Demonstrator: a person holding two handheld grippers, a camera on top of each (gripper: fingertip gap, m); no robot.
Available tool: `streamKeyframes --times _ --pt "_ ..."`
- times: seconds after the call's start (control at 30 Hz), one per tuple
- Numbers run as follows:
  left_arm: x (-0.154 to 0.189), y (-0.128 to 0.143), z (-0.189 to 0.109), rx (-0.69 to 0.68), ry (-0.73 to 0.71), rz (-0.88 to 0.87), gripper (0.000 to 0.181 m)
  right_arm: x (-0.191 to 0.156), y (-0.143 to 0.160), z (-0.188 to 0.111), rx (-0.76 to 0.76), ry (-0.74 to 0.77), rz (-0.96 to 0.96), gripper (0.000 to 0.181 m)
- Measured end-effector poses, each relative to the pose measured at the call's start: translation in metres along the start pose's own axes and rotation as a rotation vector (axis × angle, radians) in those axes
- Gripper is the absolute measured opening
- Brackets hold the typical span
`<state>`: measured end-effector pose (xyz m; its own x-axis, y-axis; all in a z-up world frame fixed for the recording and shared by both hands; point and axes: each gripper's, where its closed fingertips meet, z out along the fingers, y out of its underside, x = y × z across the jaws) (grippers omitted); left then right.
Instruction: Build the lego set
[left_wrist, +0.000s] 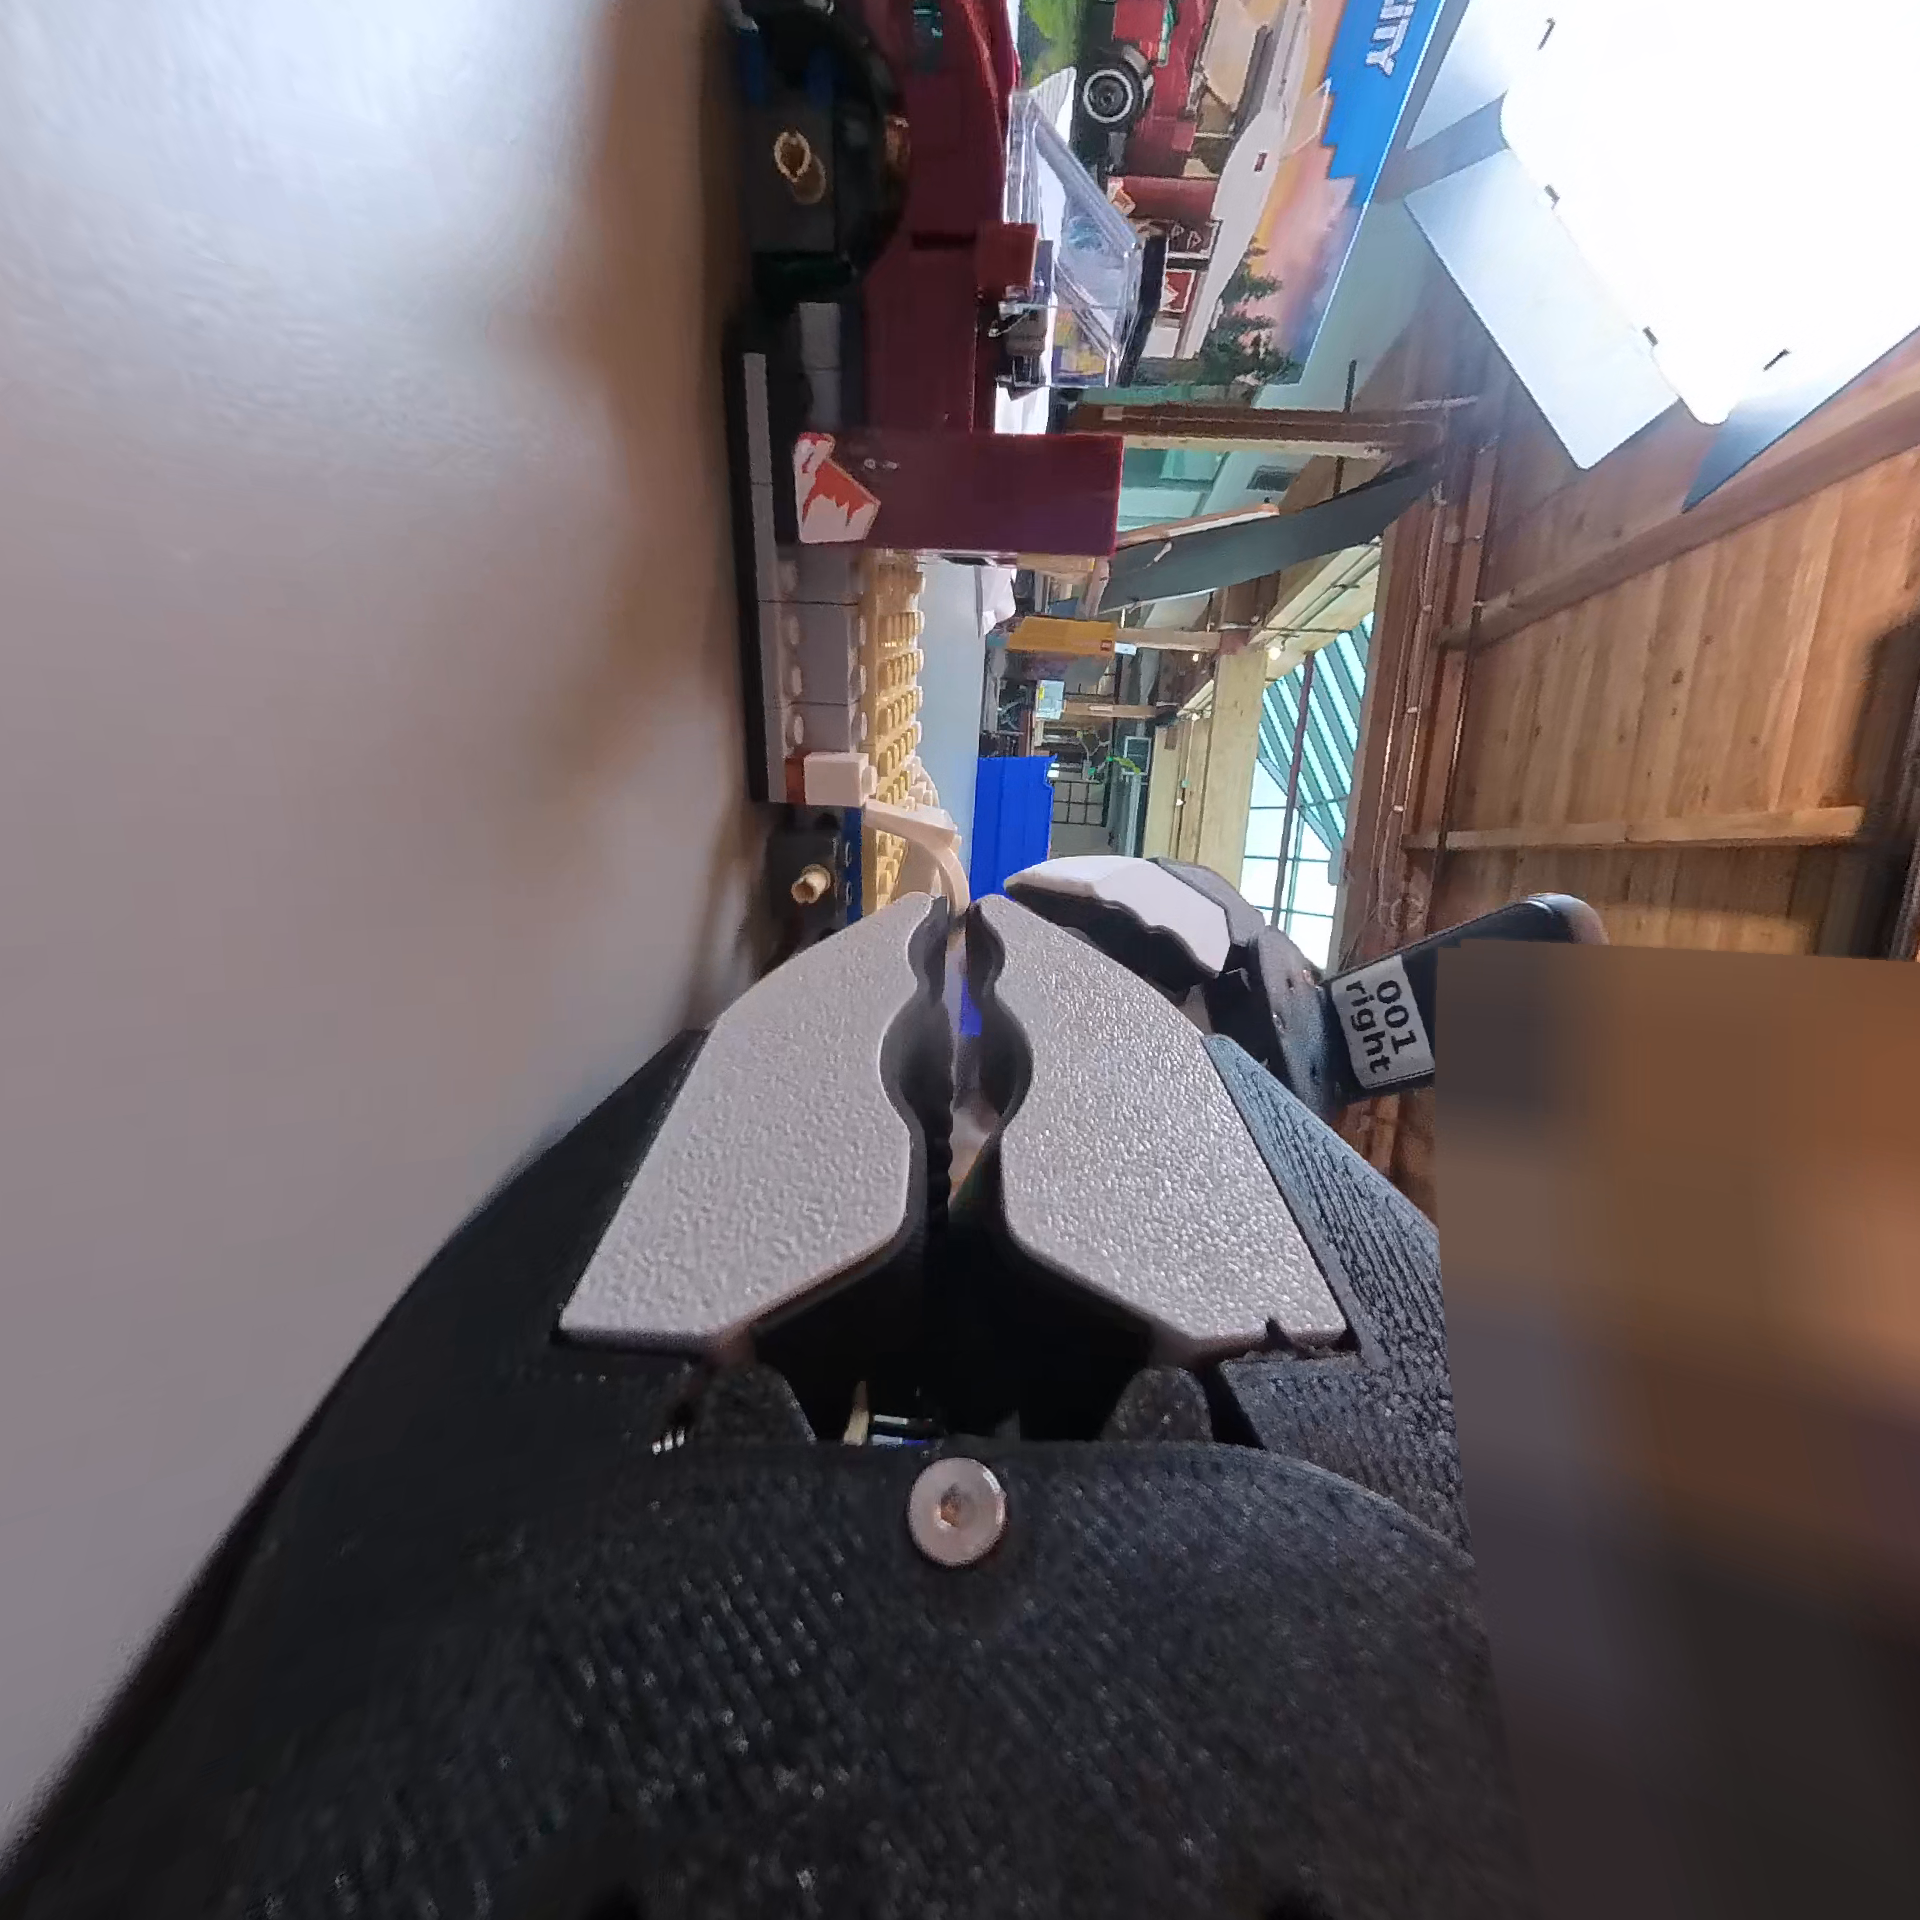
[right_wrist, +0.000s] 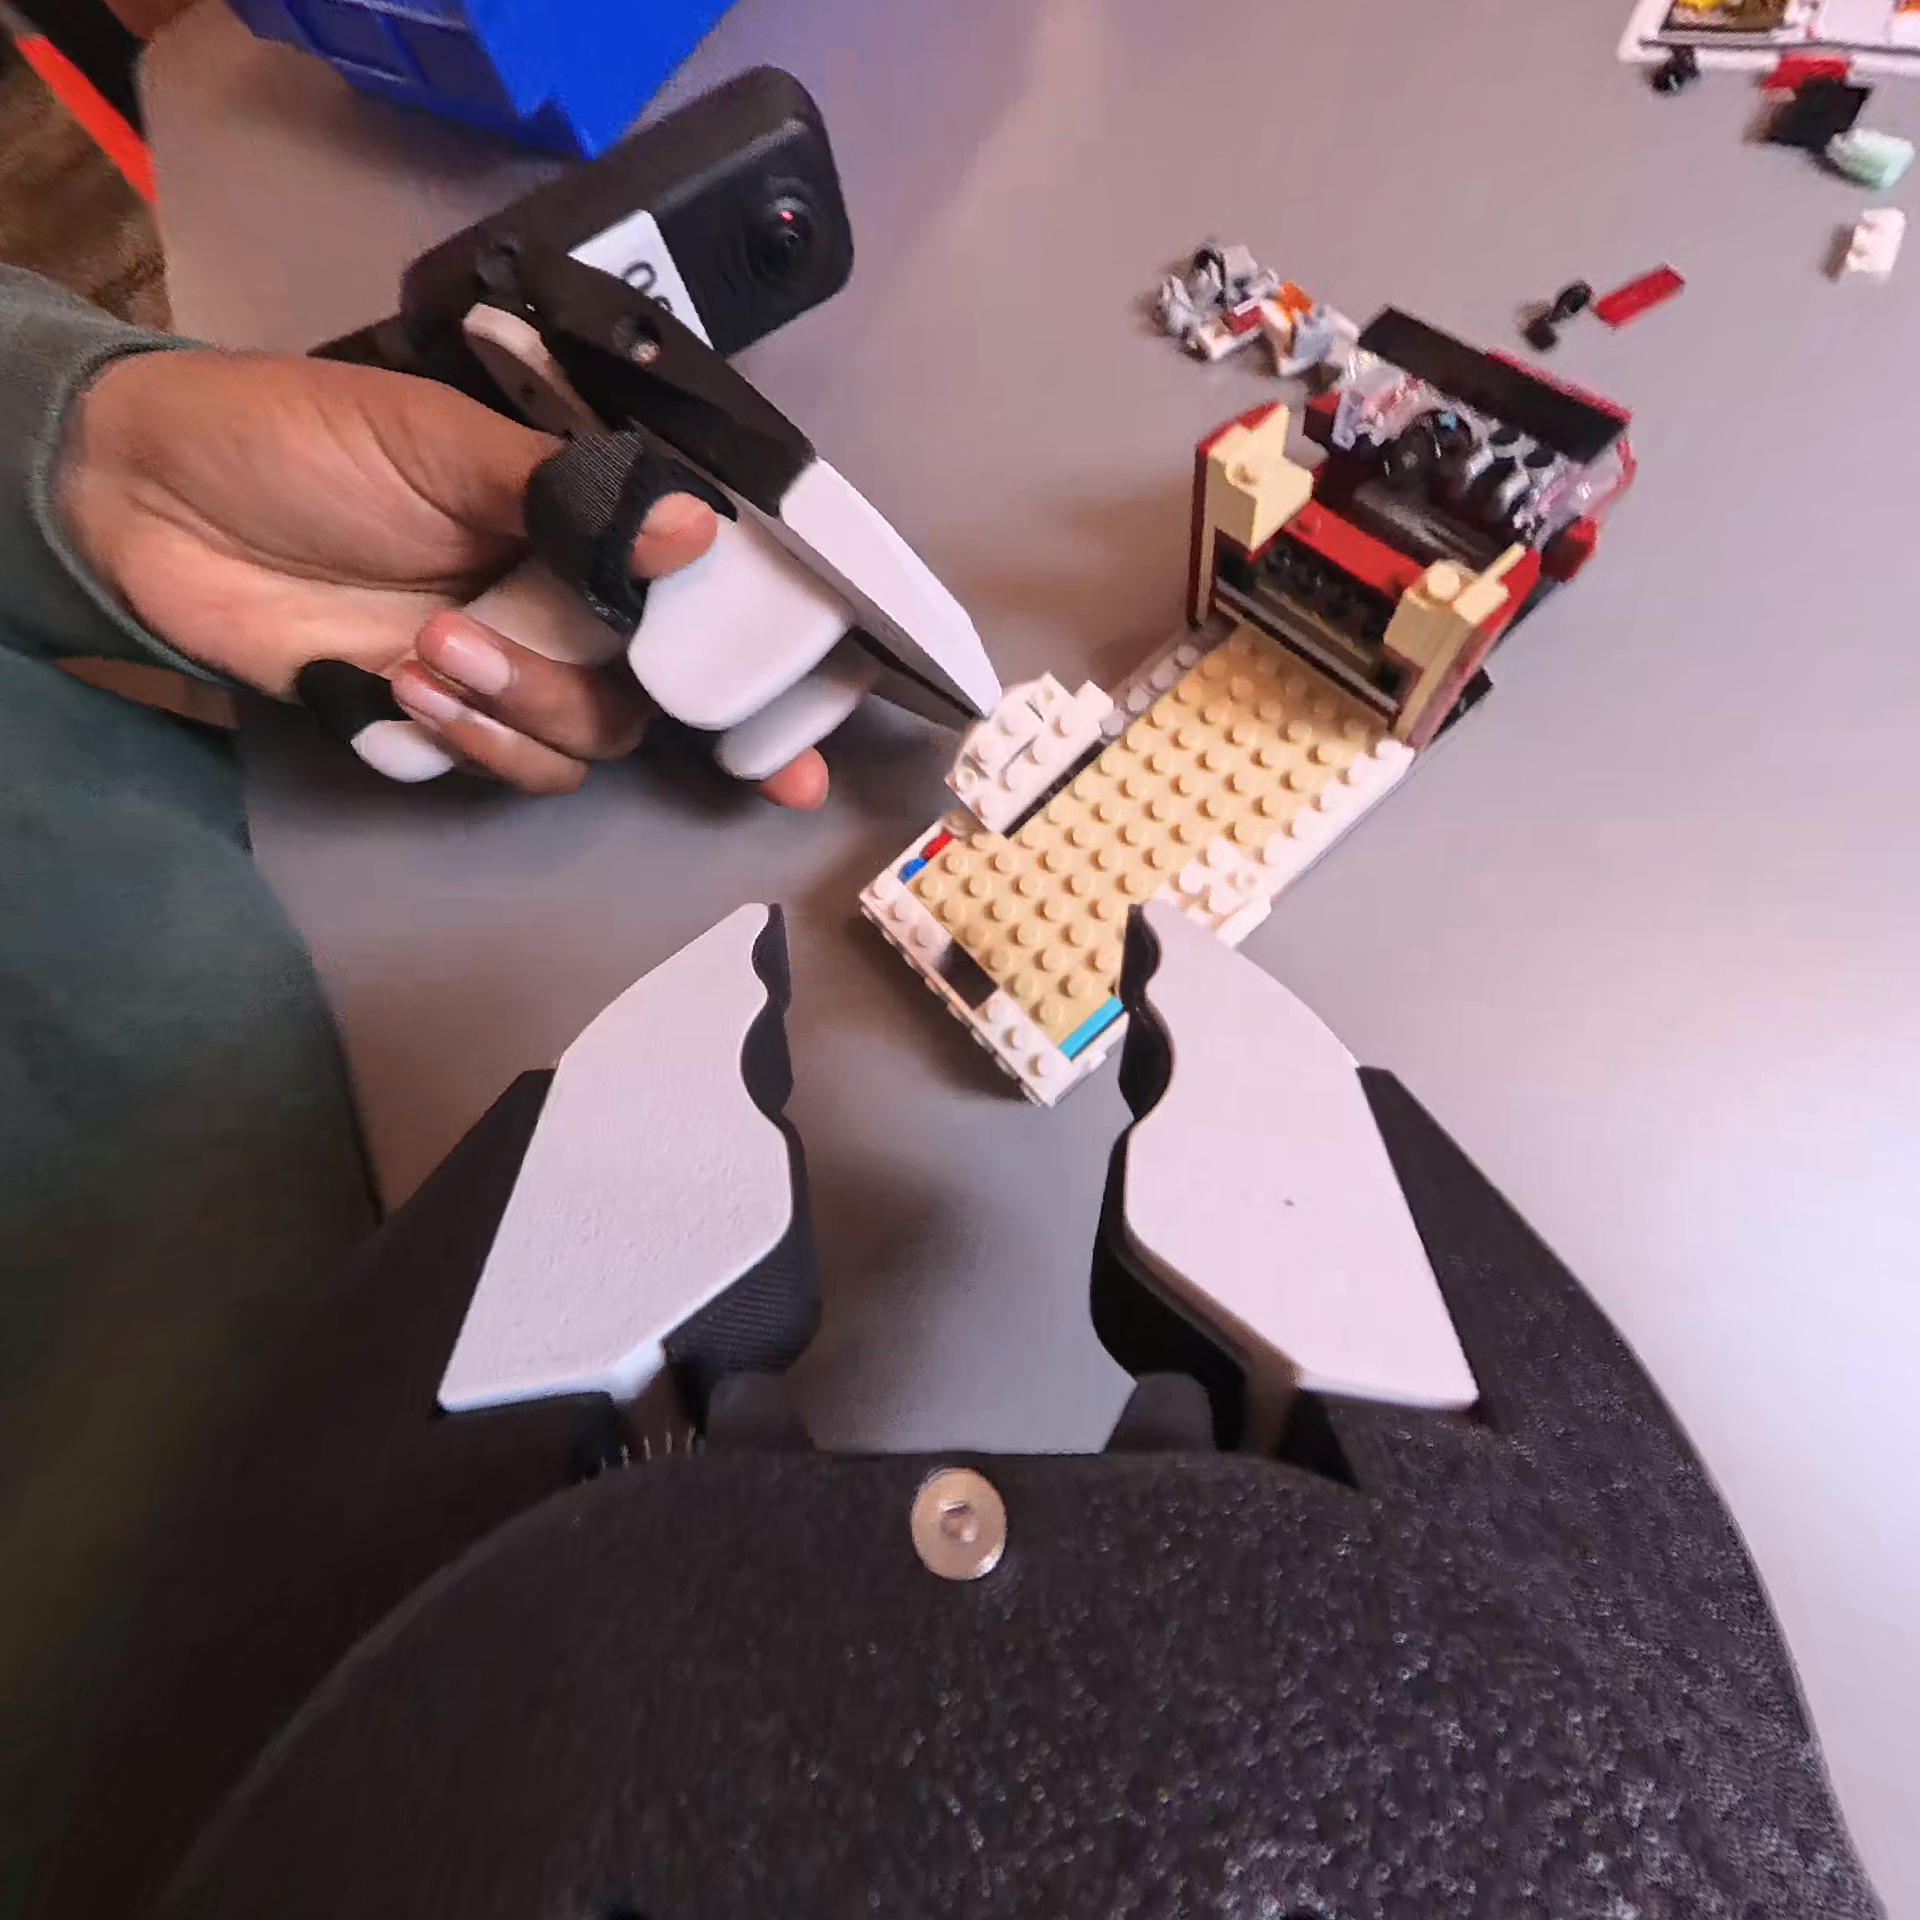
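On the grey table (right_wrist: 1558, 1039) sits a half-built lego truck (right_wrist: 1195, 769). Its floor is a tan plate full of studs, with white bricks along the edges and a small blue piece at the near end. At the far end is a dark red cab with tan corner blocks and black parts inside.

From the left in the right wrist view, a hand (right_wrist: 343, 582) holds the left gripper (right_wrist: 977, 691). Its fingers are closed together, and the tip touches a white brick piece (right_wrist: 1023, 753) on the truck's left edge. I cannot tell if it is pinching the piece. Lower down, the right gripper (right_wrist: 956, 925) is wide open with nothing in it, just in front of the truck's near end. Loose pieces (right_wrist: 1247, 312) lie far back on the right.

Only the left wrist view shows the toy box (left_wrist: 1226, 177) behind the truck, and a wooden wall (left_wrist: 1662, 675). It shows the truck side-on, with the red cab (left_wrist: 966, 312) seen from low down.
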<state>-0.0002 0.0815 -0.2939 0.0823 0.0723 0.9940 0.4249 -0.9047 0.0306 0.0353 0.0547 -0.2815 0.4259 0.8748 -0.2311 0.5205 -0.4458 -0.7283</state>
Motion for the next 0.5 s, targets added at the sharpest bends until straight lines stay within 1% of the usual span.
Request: streamKeyframes --times 0.1,0.2,0.5 --pt "0.000 -0.001 0.000 0.014 -0.008 -0.017 0.003 -0.001 -0.010 0.003 0.008 -0.054 -0.099 0.056" --pt "0.001 -0.002 -0.001 0.026 -0.005 -0.037 0.003 0.002 -0.015 0.008 0.003 -0.078 -0.173 0.054" --pt "0.002 -0.002 0.002 0.010 0.015 -0.091 0.003 0.009 -0.020 0.021 -0.022 -0.110 -0.246 0.053"
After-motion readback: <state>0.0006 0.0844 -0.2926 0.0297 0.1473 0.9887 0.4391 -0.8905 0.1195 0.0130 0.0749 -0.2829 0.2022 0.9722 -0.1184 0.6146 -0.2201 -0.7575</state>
